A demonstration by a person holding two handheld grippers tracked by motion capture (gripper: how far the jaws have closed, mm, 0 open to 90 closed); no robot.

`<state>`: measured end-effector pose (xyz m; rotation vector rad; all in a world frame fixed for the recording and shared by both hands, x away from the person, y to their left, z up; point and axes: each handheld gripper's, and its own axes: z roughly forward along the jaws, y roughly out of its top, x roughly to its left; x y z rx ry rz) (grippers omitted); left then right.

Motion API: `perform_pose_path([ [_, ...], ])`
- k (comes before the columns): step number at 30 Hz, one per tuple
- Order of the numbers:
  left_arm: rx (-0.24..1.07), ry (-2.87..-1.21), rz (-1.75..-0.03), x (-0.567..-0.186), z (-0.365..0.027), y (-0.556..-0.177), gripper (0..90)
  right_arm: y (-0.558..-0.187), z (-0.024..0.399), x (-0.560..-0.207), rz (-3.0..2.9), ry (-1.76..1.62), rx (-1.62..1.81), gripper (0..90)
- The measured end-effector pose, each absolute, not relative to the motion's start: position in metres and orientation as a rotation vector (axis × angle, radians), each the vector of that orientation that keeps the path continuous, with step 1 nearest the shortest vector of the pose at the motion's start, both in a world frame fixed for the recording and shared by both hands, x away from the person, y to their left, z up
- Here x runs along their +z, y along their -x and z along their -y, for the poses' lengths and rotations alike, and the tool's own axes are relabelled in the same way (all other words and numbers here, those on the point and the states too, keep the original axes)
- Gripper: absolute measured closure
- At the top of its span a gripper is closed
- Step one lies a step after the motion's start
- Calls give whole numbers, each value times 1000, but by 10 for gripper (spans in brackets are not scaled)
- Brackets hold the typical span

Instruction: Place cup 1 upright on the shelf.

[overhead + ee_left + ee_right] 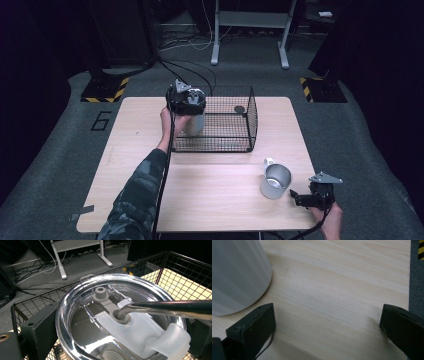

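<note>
A steel tumbler [195,125] stands at the left end of a black wire basket [251,118], and my left gripper [186,100] is shut on it from above. In the left gripper view, the tumbler's clear lid [75,305] carries a bent metal straw [172,308] and a frosted slider, with a black jaw on each side. My right gripper [296,198] rests open near the table's front right corner, just right of a metal cup [275,181] with a small handle. In the right gripper view, that cup [237,275] sits at the upper left, outside the wide-open right gripper [327,327].
A small dark round object [239,109] lies on the basket floor at the back right. The wooden table [215,195] ends close to my right gripper, with grey carpet beyond. Cables and a desk frame [250,30] stand on the floor behind the table.
</note>
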<state>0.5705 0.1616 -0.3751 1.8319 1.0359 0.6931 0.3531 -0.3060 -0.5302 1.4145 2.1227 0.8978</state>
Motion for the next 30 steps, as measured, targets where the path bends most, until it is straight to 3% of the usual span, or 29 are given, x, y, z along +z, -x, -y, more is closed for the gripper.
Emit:
perform_pose_path([
  [30,674,-1868,-1067,-399,-153,-581,40,-353,307,-530,-2127,-1409,897,0],
])
